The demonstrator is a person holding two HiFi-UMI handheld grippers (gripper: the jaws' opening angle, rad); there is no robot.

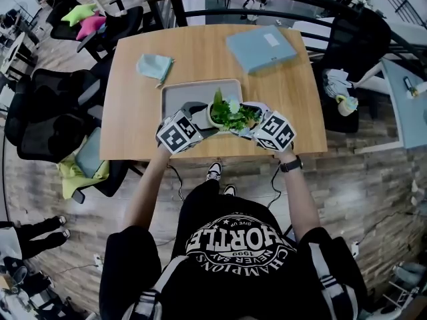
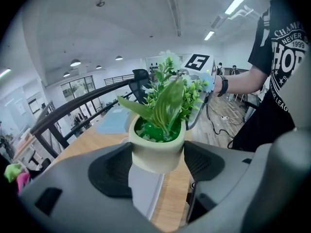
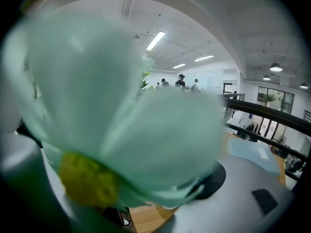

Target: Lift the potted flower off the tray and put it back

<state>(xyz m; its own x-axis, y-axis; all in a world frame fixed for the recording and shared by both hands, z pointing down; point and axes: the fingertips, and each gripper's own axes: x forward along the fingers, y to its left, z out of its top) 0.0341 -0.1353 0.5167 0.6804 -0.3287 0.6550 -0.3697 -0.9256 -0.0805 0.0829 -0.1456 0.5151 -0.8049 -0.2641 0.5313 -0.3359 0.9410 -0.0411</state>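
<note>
The left gripper (image 2: 156, 165) has both jaw pads pressed against the cream pot of the potted flower (image 1: 225, 115), which is located over the near edge of the grey tray (image 1: 190, 93). The right gripper (image 1: 257, 127) meets the foliage. A blurred petal covers its camera, so its jaw state cannot be determined. The shirt (image 1: 233, 245) reads "CHAMPIONS" and "1999".

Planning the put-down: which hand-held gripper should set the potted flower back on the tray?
Left: the left hand-held gripper clamps the pot above the tray; the right hand-held gripper sees only petals.
</note>
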